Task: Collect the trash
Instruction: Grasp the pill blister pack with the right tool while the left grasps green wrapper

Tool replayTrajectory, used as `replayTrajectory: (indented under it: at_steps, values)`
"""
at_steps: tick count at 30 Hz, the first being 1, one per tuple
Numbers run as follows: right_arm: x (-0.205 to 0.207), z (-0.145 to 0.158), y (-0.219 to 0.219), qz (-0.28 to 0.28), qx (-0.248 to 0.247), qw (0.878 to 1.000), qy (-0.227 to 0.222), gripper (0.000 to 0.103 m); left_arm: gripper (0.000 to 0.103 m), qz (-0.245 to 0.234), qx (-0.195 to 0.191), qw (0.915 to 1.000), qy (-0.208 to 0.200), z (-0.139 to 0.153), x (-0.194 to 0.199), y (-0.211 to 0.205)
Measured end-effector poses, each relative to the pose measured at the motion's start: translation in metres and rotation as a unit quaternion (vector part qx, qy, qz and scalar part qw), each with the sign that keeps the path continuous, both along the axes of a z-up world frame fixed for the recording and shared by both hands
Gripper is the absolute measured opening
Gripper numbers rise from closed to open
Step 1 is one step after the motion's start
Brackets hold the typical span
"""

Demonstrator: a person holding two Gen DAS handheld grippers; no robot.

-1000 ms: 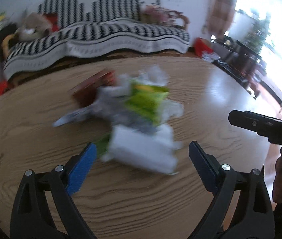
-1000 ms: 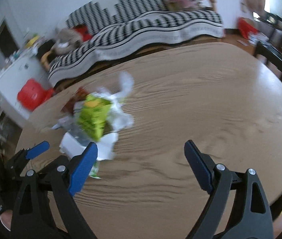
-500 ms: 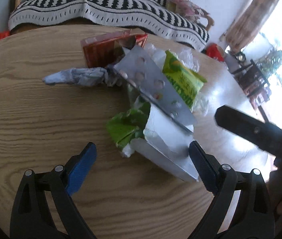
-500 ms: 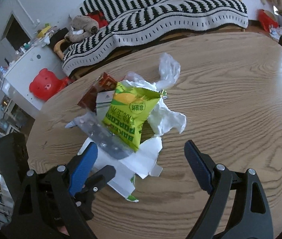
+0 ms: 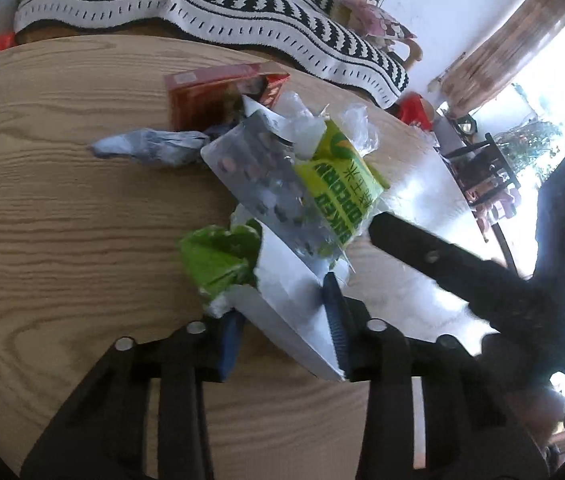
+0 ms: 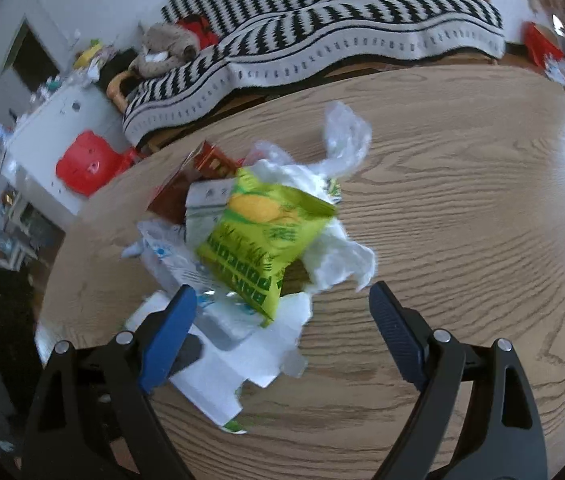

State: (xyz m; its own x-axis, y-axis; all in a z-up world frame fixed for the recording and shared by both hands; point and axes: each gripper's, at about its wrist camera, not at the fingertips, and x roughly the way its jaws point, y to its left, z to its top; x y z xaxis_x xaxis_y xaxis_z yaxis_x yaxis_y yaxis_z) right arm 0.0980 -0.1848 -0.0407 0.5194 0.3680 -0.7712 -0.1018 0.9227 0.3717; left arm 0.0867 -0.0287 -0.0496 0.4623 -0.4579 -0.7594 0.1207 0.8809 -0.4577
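Left gripper (image 5: 284, 322): I'm seeing its jaws, just closing, clamping the white carton (image 5: 294, 312).
Right gripper (image 6: 282, 316): I'm holding it spread wide, gripping nothing.
Trash pile (image 6: 266, 236): lying mid-table (image 6: 462, 220).

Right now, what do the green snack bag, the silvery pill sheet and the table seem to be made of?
Snack bag: thin glossy plastic film, judging by its crinkles and printed sheen.
Pill sheet: probably foil-backed plastic; it looks silvery, with rows of round bumps.
Table: wood or wood-look veneer with visible grain, and a smooth finish that reflects window light.
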Motion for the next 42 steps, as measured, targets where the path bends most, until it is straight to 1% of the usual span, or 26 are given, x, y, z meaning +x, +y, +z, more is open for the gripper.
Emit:
replayTrajectory:
  at_steps: [4,7,10,13,16,18,20,23,24,28,30,32,34,36,38,39,40,41,42]
  values:
    - [-0.003,-0.003,0.024,0.039,-0.033,0.999,-0.006,0.082,0.033,-0.001,0.019,0.9998,0.008,0.006,-0.006,0.023]
    - [-0.005,-0.006,0.038,0.057,-0.042,0.997,-0.011,0.077,0.032,0.0,0.008,0.9997,0.022,0.006,-0.009,0.046]
    - [-0.004,-0.009,0.049,0.071,-0.052,0.996,-0.014,0.071,0.031,0.009,0.012,0.9997,0.02,0.008,-0.014,0.072]
    - [-0.006,-0.009,0.063,0.087,-0.058,0.994,-0.024,0.07,0.03,0.02,0.016,0.9995,0.017,0.01,-0.017,0.094]
    - [-0.006,-0.011,0.078,0.105,-0.057,0.993,-0.021,0.07,0.03,0.024,0.012,0.9994,0.02,0.01,-0.02,0.109]
    - [-0.009,-0.01,0.09,0.118,-0.037,0.992,-0.016,0.07,0.03,0.025,0.014,0.9994,0.018,0.01,-0.023,0.114]
    - [-0.01,-0.008,0.103,0.136,-0.019,0.99,-0.012,0.07,0.03,0.01,0.016,0.9996,0.02,0.01,-0.027,0.113]
    - [-0.009,-0.011,0.121,0.154,-0.013,0.988,-0.006,0.07,0.03,-0.001,0.02,0.9997,0.013,0.011,-0.032,0.112]
    - [-0.007,-0.016,0.125,0.156,-0.004,0.988,0.005,0.07,0.03,0.0,0.017,0.9997,0.016,0.009,-0.033,0.114]
    - [0.01,-0.031,0.128,0.136,0.059,0.988,0.043,0.07,0.03,0.001,0.004,0.9995,0.03,0.001,-0.035,0.124]
    - [0.019,-0.035,0.125,0.119,0.103,0.986,0.056,0.07,0.03,0.003,-0.004,0.9994,0.036,-0.002,-0.035,0.127]
    - [0.026,-0.038,0.127,0.109,0.131,0.983,0.066,0.07,0.03,0.003,-0.009,0.9992,0.039,-0.005,-0.036,0.129]
    - [0.028,-0.038,0.131,0.107,0.14,0.982,0.068,0.07,0.03,0.003,-0.008,0.9993,0.037,-0.005,-0.036,0.129]
    - [0.028,-0.035,0.14,0.102,0.127,0.985,0.059,0.07,0.03,0.003,-0.007,0.9993,0.035,-0.005,-0.036,0.129]
    - [0.027,-0.033,0.147,0.098,0.108,0.988,0.052,0.059,0.03,0.004,-0.006,0.9994,0.034,-0.005,-0.036,0.129]
    - [0.026,-0.033,0.152,0.099,0.088,0.99,0.05,0.044,0.03,0.004,-0.005,0.9994,0.034,-0.004,-0.036,0.128]
    - [0.026,-0.035,0.156,0.101,0.081,0.99,0.049,0.033,0.03,0.005,-0.003,0.9995,0.032,-0.004,-0.036,0.126]
    - [0.026,-0.036,0.158,0.1,0.074,0.991,0.049,0.03,0.03,0.005,-0.002,0.9995,0.031,-0.003,-0.036,0.126]
    - [0.024,-0.036,0.158,0.097,0.071,0.992,0.049,0.03,0.03,0.005,-0.001,0.9995,0.03,-0.002,-0.036,0.126]
